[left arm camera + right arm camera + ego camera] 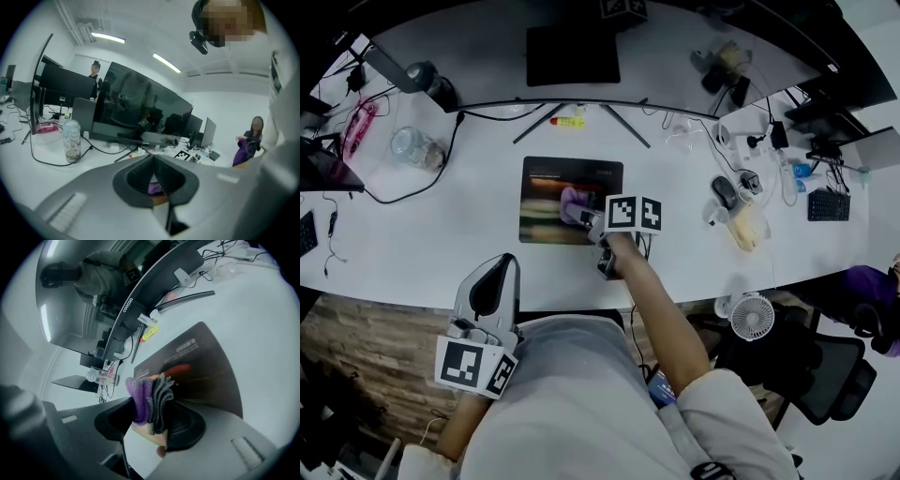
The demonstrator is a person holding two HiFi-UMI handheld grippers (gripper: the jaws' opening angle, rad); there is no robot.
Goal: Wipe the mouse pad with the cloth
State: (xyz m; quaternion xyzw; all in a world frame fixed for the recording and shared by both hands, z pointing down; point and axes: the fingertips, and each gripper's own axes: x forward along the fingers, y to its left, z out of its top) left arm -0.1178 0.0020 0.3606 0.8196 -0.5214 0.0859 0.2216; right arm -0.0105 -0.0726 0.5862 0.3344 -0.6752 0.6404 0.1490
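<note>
A dark mouse pad [570, 200] [197, 366] lies flat on the white desk [441, 244], in front of the monitor. A bunched purple and grey cloth [574, 202] [150, 401] rests on the pad's right half. My right gripper [586, 221] [151, 414] is shut on the cloth and presses it to the pad. My left gripper [492, 286] [153, 180] hovers at the near desk edge, left of the pad, with its jaws together and nothing held.
A monitor [572, 52] stands behind the pad, its stand legs [623, 122] splayed. A jar [414, 146] and cables sit at the left. A mouse [724, 191], chargers and a small fan [752, 317] are at the right. Other people [251, 140] are in the room.
</note>
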